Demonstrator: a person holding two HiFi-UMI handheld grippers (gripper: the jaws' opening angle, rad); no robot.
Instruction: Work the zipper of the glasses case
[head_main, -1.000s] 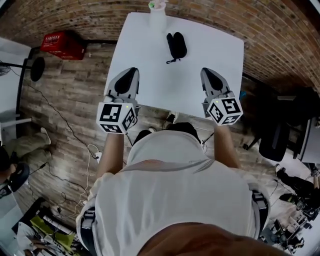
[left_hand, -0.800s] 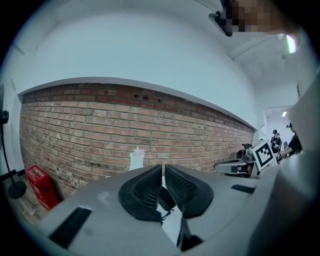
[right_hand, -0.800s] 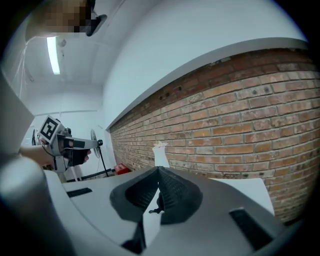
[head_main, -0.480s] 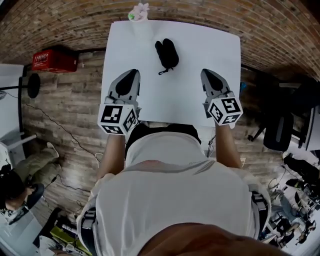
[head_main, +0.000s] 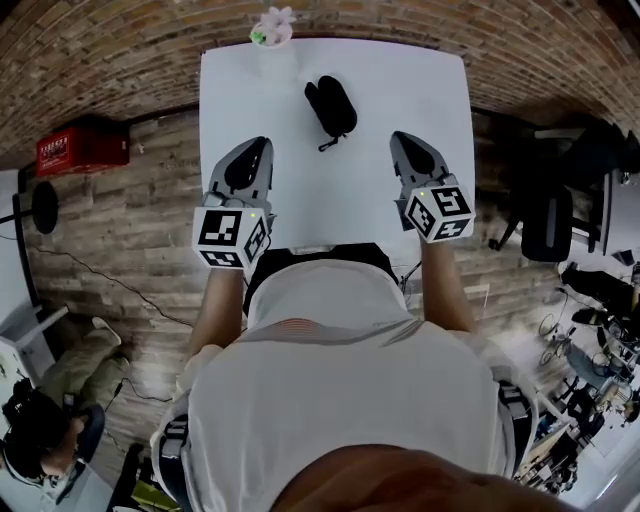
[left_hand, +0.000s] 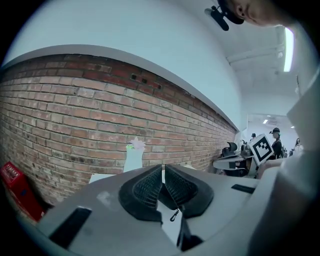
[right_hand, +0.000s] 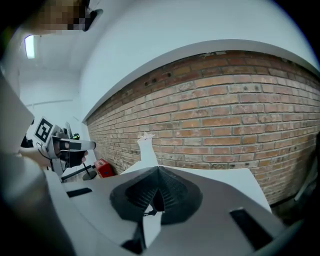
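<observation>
The person stands with both forearms stretched forward side by side — the left gripper (head_main: 252, 157) and the right gripper (head_main: 407, 150) held level and well apart, each pointing ahead with its jaws pressed together at the tips and nothing between them.

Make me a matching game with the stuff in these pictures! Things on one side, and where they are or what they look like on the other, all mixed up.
Things:
1. glasses case
2. vase
3. red box
4. left gripper

Descriptions:
A. on the wooden floor, off to the left
B. white, at the far edge of the table
C. jaws shut, holding nothing
D. black, lying on the table

Right pairs: 1-D, 2-B, 3-A, 4-C.
</observation>
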